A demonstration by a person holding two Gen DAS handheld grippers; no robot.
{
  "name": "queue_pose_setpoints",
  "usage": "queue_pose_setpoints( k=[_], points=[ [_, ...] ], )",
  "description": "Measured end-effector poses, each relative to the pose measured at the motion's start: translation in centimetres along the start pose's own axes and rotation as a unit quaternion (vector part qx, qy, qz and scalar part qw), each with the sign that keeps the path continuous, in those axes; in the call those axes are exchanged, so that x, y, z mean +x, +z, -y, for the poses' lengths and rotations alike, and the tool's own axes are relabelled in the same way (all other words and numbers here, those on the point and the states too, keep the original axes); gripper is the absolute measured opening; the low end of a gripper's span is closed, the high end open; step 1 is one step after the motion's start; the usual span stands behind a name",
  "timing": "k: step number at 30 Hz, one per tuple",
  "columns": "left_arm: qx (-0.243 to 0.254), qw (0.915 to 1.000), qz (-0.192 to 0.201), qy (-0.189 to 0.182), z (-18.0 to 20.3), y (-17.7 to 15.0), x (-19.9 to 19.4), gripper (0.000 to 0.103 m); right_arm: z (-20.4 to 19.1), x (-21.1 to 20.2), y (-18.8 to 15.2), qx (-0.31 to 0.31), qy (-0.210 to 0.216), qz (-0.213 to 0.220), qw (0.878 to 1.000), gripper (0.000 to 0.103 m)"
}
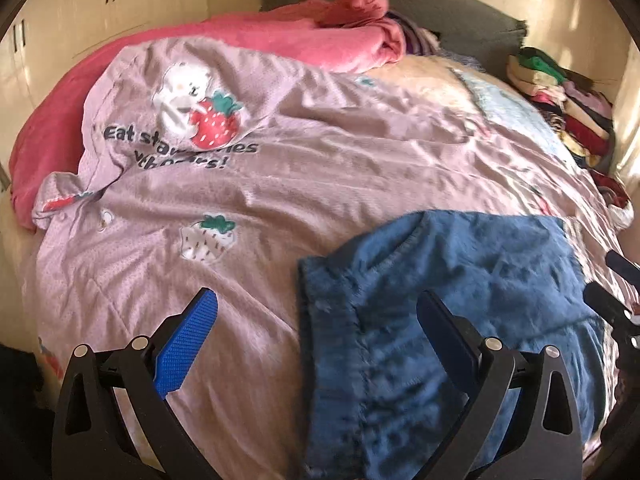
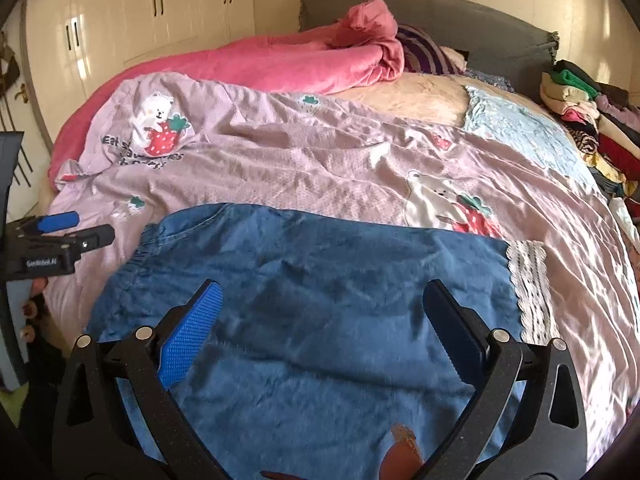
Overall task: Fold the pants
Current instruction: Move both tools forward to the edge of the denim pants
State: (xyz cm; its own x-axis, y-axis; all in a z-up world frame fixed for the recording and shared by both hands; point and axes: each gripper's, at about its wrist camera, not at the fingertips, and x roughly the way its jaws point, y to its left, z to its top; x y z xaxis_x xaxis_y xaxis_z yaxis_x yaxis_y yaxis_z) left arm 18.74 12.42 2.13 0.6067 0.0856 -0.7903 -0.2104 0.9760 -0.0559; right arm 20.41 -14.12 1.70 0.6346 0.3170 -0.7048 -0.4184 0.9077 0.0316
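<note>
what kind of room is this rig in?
Most likely a home bedroom: a bed with a grey headboard, a pink quilt spread over it, and cream wardrobe doors behind. Blue pants lie on the quilt.

Left tongs spread wide, nothing between the pads; blue-ribbed pad over bare quilt, the other finger over the fabric. Blue denim pants lie flat on the lilac strawberry-print quilt (waistband edge toward the left, motion-blurred). Right tongs just poke in at the right edge, state unreadable. Pink blanket bunched at the far side, grey headboard behind. Folded clothes stack at the far right.
</note>
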Motion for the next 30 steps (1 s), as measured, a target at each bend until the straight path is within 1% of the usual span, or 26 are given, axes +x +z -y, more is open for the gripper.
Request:
queue_pose_setpoints(
  k=[2,4,7,8,10,12,15,18,21,22,23,24,25,26,27,28,29,30],
  points=[
    [0.000,1.0000,0.001,-0.001,-0.3,0.7,0.8,0.099,0.1,1.0,0.7,-0.009,-0.007,-0.006,1.000,0.095],
    [0.010,0.9999,0.005,0.009,-0.3,1.1,1.7,0.099,0.2,2.2,1.5,-0.019,-0.009,-0.011,1.000,0.095],
    [0.026,0.9995,-0.004,0.016,-0.3,1.4,3.5,0.099,0.4,3.8,2.4,-0.027,-0.013,-0.021,0.999,0.095],
    [0.031,0.9995,-0.005,0.011,-0.4,1.5,4.1,0.099,0.4,4.4,2.8,-0.031,-0.018,-0.025,0.999,0.095],
    [0.039,0.9992,-0.009,-0.001,-0.5,1.4,4.9,0.099,0.5,5.4,3.3,-0.038,-0.013,-0.029,0.999,0.095],
    [0.043,0.9985,-0.019,-0.027,-0.6,1.3,5.7,0.099,0.5,6.5,3.8,-0.043,-0.006,-0.038,0.998,0.095],
    [0.051,0.9968,-0.021,-0.058,-0.5,1.3,6.3,0.099,0.3,8.1,4.5,-0.056,0.005,-0.048,0.997,0.095],
    [0.060,0.9950,-0.021,-0.077,-0.2,1.3,7.1,0.098,-0.2,9.9,4.9,-0.076,0.011,-0.063,0.995,0.095],
    [0.075,0.9933,-0.024,-0.084,0.1,1.3,8.2,0.097,-0.6,11.5,5.1,-0.093,0.008,-0.083,0.992,0.095],
    [0.078,0.9930,-0.027,-0.085,0.2,1.3,8.6,0.092,-0.7,11.9,5.2,-0.099,0.007,-0.086,0.991,0.095],
    [0.081,0.9920,-0.032,-0.091,0.2,1.3,9.1,0.084,-1.0,12.3,5.1,-0.107,0.006,-0.089,0.990,0.095],
    [0.082,0.9909,-0.039,-0.099,0.2,1.3,9.6,0.068,-1.1,12.6,5.1,-0.112,0.006,-0.092,0.989,0.095],
    [0.081,0.9895,-0.045,-0.111,0.1,1.2,9.9,0.061,-1.4,12.9,5.1,-0.119,0.009,-0.094,0.988,0.095],
    [0.081,0.9884,-0.046,-0.120,0.2,1.0,10.1,0.060,-1.6,13.2,5.1,-0.124,0.012,-0.095,0.988,0.095],
    [0.086,0.9881,-0.044,-0.119,0.3,1.0,10.1,0.055,-1.8,13.5,5.1,-0.128,0.016,-0.096,0.987,0.095],
    [0.093,0.9875,-0.041,-0.120,0.4,1.0,9.9,0.046,-2.1,13.8,5.1,-0.134,0.022,-0.098,0.986,0.095],
    [0.095,0.9868,-0.038,-0.126,0.4,1.0,9.7,0.044,-2.3,14.0,5.1,-0.140,0.025,-0.100,0.985,0.095],
    [0.089,0.9862,-0.035,-0.135,0.2,1.1,9.4,0.039,-2.4,14.2,5.1,-0.147,0.025,-0.101,0.984,0.095]
  ],
)
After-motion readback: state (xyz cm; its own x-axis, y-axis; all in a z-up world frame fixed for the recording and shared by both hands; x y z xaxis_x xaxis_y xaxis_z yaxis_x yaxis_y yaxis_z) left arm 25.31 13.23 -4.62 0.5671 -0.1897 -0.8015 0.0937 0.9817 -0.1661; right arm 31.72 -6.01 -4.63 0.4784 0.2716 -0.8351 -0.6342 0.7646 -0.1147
